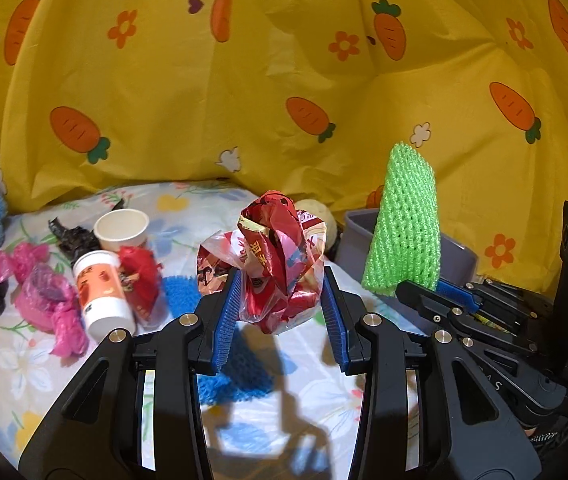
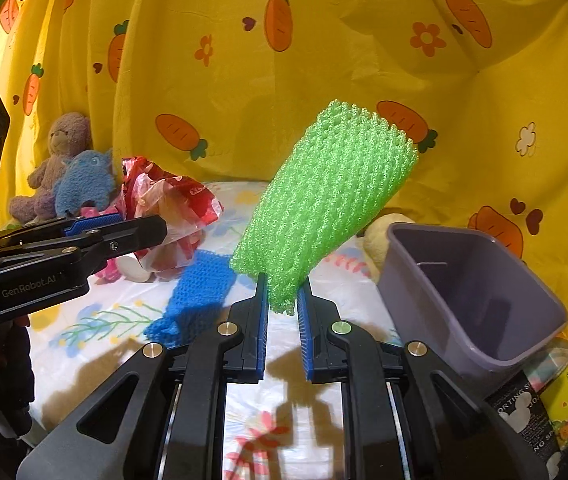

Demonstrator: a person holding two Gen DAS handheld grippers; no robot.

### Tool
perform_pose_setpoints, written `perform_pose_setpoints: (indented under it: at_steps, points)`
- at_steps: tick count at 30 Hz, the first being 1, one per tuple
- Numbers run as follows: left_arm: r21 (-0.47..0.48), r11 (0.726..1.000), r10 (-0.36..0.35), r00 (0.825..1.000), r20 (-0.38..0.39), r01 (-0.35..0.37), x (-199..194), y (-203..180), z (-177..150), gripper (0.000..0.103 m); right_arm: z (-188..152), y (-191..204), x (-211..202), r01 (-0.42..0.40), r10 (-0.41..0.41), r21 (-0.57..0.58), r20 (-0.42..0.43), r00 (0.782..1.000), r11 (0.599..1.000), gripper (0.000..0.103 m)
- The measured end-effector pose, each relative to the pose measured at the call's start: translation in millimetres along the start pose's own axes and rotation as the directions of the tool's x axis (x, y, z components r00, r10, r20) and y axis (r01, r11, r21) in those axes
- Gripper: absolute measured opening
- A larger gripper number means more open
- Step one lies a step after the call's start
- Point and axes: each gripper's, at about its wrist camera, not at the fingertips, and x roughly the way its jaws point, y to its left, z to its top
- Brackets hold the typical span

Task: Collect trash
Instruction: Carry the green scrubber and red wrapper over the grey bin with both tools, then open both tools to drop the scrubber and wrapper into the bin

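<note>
The left gripper point(image 1: 280, 300) is clamped on a crumpled red bag point(image 1: 272, 264) and the right gripper point(image 2: 282, 300) pinches the bottom of a green foam net point(image 2: 323, 200); both loads hang in the air above the floral sheet point(image 2: 284, 432), with the grey bin point(image 2: 471, 300) just to the right. This looks like the carry-to-bin step: next, each load needs to be brought over the bin's open mouth and let go. The bag is glossy, scrunched plastic, the net a soft upright sleeve, while cups point(image 1: 104, 284) and pink wrappers point(image 1: 48, 300) await on the left.
</note>
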Motion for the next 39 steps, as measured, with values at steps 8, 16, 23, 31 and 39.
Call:
perform_pose_setpoints:
  at_steps: [8,16,23,31,39]
  points:
    - [0.086,0.99,-0.114,0.993,-0.027,0.116,48.6,-54.8,24.6,0.039,6.0,-73.1,0.2,0.171,-0.172,0.097,0.0,0.985,0.981,0.015]
    - [0.106,0.956,-0.269,0.962,-0.048,0.273,89.2,-89.0,33.1,0.039,-2.2,-125.9,7.5,0.265,-0.262,0.171,-0.044,0.964,0.949,0.015]
    - [0.131,0.938,-0.314,0.947,-0.068,0.321,117.2,-111.4,42.6,0.039,-7.3,-147.9,20.7,0.292,-0.28,0.202,-0.088,0.956,0.935,0.015]
    - [0.118,0.929,-0.337,0.935,-0.112,0.349,153.0,-128.6,49.8,0.04,-10.0,-158.3,30.0,0.295,-0.276,0.222,-0.111,0.955,0.929,0.016]
    - [0.052,0.925,-0.363,0.917,-0.168,0.376,185.3,-135.6,50.8,0.041,-9.8,-164.2,34.0,0.294,-0.271,0.238,-0.122,0.955,0.926,0.017]
